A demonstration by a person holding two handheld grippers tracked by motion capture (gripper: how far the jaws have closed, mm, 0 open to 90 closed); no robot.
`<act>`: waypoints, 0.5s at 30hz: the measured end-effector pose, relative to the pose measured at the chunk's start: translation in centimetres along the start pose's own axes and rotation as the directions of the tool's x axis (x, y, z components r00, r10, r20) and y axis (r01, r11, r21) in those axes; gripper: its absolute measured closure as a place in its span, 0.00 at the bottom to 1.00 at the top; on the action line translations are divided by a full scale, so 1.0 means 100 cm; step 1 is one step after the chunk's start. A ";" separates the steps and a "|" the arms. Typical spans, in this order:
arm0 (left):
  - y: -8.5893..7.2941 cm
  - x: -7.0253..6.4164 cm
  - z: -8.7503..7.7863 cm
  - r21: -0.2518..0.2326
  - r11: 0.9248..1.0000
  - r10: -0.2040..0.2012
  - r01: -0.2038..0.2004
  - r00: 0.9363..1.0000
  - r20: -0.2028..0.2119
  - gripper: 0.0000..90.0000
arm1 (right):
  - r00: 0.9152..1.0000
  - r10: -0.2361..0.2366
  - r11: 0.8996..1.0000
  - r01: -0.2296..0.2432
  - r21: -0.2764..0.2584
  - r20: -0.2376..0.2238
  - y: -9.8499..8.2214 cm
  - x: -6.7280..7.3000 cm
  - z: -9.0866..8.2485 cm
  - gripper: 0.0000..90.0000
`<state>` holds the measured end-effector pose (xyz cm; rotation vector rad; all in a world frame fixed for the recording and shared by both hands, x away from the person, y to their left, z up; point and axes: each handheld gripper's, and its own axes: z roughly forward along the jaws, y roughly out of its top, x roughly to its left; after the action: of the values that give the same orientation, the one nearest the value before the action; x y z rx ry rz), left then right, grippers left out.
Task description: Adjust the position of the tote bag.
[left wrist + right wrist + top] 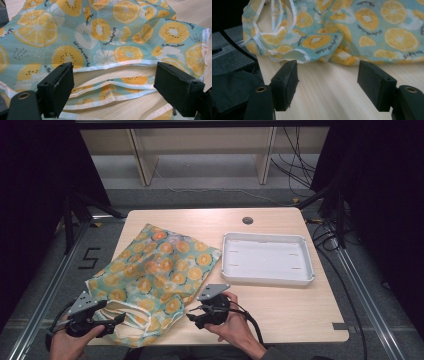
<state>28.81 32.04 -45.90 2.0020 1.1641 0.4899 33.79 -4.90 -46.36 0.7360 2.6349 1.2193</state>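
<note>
**High view: two hand-held grippers at a fruit-print bag**

The fruit-print bag (pixel 155 280) lies flat on the left half of the tabletop (pixel 280 305), its white-edged mouth at the near edge. The left hand-held gripper (pixel 117 320), jaws apart, faces that mouth. The right hand-held gripper (pixel 192 316), jaws apart with nothing between them, sits just beside the bag. A white tray (pixel 268 259) rests well apart, to the right.

left gripper (pixel 113 82) jaws apart | citrus-print bag (pixel 100 37) white-edged opening between them | wooden table (pixel 120 108) beneath
</note>
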 end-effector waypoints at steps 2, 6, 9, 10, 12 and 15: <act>0.000 0.001 -0.001 0.016 1.000 0.019 -0.019 1.000 0.002 0.17 | 1.000 -0.019 1.000 0.019 0.012 0.001 0.003 0.003 0.007 0.40; 0.000 0.001 -0.001 0.005 1.000 0.008 -0.008 1.000 0.005 0.17 | 0.998 -0.061 0.998 0.061 0.027 -0.008 0.008 0.006 0.018 0.44; 0.000 0.002 -0.002 0.018 1.000 0.023 -0.024 1.000 0.004 0.17 | 0.998 -0.068 0.996 0.069 0.063 -0.009 0.010 0.009 0.027 0.46; 0.000 0.000 0.000 0.001 1.000 0.003 -0.003 1.000 0.003 0.17 | 0.998 -0.068 0.996 0.069 0.063 -0.009 0.010 0.009 0.027 0.46; 0.000 0.000 -0.001 0.003 1.000 0.004 -0.004 1.000 0.006 0.17 | 0.996 -0.095 0.993 0.094 0.073 -0.001 0.009 0.010 0.032 0.47; 0.000 0.001 -0.001 0.012 1.000 0.014 -0.014 1.000 0.006 0.17 | 0.995 -0.104 0.990 0.103 0.093 0.007 0.011 0.013 0.038 0.52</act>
<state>28.80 32.16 -45.83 2.0215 1.1524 0.4844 34.34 -1.11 -47.94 0.6094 2.6985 1.0687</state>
